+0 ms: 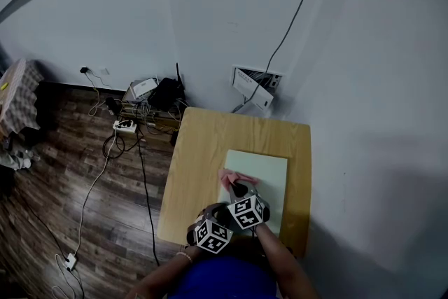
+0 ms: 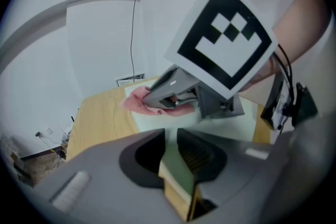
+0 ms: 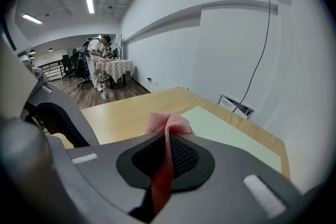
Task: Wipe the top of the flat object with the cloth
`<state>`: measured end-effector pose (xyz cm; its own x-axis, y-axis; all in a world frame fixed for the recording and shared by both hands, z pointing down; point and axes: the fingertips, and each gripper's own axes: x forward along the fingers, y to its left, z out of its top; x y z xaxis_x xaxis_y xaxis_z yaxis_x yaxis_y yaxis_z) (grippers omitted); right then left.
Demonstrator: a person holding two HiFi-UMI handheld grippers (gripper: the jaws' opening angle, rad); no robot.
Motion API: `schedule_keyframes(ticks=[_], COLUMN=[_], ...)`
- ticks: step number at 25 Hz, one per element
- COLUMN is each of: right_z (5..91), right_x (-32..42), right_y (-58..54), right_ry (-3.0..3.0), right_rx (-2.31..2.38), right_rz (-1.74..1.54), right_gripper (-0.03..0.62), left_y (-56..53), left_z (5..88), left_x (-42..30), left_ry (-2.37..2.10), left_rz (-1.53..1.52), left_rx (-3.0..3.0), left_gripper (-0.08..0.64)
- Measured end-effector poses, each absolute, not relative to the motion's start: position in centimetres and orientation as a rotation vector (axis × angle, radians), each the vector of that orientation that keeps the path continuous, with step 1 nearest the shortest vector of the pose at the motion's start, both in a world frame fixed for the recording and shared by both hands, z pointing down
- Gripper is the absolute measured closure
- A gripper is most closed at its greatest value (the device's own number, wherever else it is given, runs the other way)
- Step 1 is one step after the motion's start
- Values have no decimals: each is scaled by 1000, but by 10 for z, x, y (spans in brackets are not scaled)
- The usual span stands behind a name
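Observation:
A pale green flat board lies on the wooden table, toward its right side. My right gripper is shut on a pink mesh cloth, which bunches out past the jaw tips onto the board's near left part. In the left gripper view the right gripper rests low over the board with the cloth spread under its tips. My left gripper is closed on the board's near edge, whose green top and wooden side show between the jaws.
The table stands against a white wall with an open wall box and a cable running up. Cables, a power strip and small devices lie on the wood floor at left. A person stands far off by another table.

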<state>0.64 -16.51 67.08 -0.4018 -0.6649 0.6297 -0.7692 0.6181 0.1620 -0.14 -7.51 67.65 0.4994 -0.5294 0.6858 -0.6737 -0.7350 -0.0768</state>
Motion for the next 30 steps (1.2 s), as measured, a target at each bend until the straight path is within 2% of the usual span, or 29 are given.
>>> schedule_keyframes(ticks=[30], right_z=[669], right_x=[10], right_y=[-163], right_ry=[-2151], right_rx=[1124], right_rz=[179], right_gripper=[578], left_y=[-74], left_z=[676], left_x=[-1], left_ry=[-1021], left_rz=[1056], left_rx=[2568], left_gripper=[489])
